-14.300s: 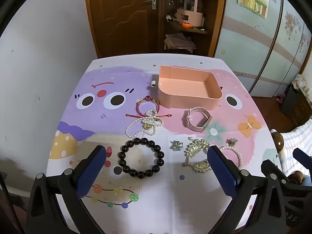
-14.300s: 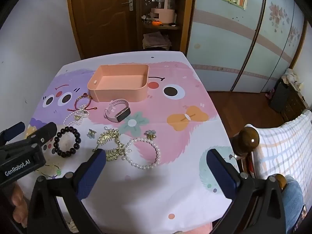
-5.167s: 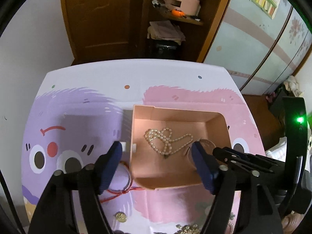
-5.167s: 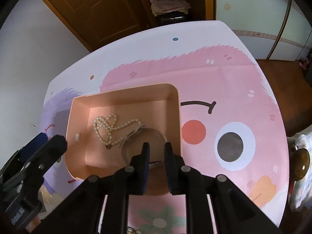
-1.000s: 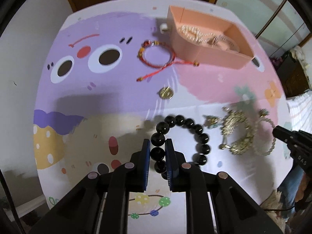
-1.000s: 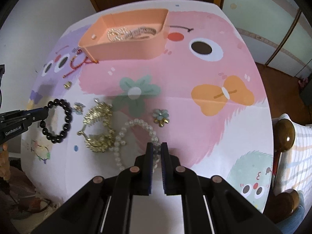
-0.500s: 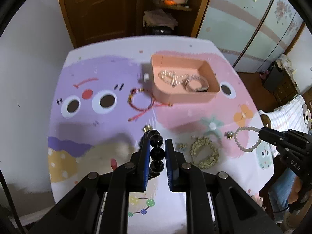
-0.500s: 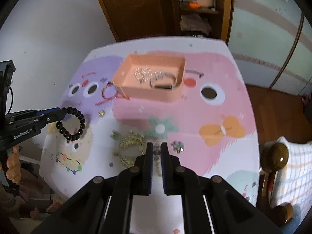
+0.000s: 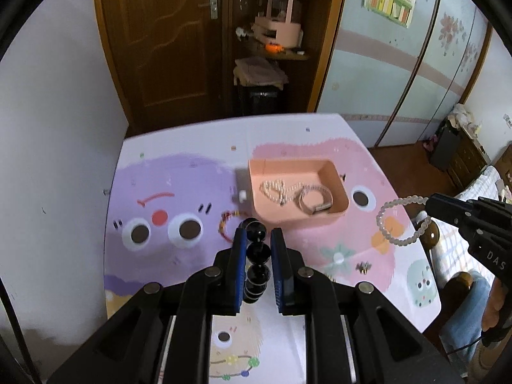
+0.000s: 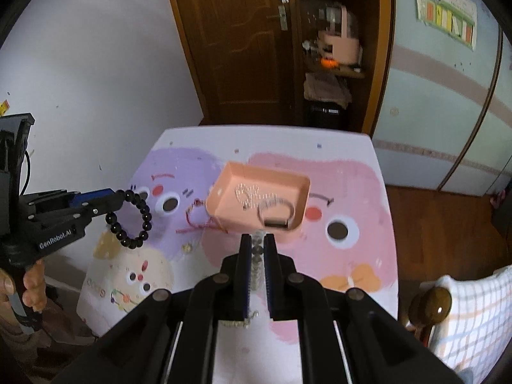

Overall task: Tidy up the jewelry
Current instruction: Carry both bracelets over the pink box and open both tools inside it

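Note:
My left gripper is shut on a black bead bracelet and holds it high above the table; the bracelet also hangs in the right wrist view. My right gripper is shut on a pearl bracelet, which dangles in the left wrist view. The pink tray sits on the table ahead and holds a pearl necklace and a pink watch. A red string bracelet lies left of the tray.
A cartoon-print cloth covers the table. A small flower earring and a gold charm lie on it. A gold brooch peeks under my right gripper. A white wall is on the left, a bed on the right.
Both grippers have risen and tilted toward the tray, each carrying its bracelet. The table looks farther below than half a second ago.

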{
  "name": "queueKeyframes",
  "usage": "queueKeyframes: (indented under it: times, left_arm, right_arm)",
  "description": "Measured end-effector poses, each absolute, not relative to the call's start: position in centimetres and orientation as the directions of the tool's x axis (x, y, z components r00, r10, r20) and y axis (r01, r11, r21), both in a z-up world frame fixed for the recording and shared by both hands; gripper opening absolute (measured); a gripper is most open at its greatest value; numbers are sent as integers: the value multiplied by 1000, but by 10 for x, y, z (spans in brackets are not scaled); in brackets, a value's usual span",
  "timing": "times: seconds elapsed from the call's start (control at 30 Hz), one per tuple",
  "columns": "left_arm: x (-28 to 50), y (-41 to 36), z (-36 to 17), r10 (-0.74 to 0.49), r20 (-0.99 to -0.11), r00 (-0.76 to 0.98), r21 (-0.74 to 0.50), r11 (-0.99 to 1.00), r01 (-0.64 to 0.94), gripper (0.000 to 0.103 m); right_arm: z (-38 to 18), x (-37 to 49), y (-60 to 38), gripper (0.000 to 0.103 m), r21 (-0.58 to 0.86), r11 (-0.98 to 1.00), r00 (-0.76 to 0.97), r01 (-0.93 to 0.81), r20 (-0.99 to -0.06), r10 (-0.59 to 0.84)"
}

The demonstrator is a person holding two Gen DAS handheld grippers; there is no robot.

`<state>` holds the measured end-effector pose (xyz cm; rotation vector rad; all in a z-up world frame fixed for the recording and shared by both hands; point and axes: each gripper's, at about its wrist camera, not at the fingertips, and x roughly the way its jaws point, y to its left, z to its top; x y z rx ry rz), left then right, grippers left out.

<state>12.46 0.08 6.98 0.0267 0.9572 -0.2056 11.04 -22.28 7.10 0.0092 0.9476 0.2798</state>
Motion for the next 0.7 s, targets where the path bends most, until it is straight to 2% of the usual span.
queueKeyframes:
  times: [0.33, 0.7]
  left_arm:
    - [167, -8, 87, -162, -787, 595, -73, 983, 171, 13]
    - [225, -34, 53, -219, -815, 536, -127, 971, 203, 13]
  right_arm:
    - [103, 158, -216, 7, 115, 964, 589, -238, -773, 238]
    - [68, 221, -217, 7, 186, 964, 524, -191, -811, 261]
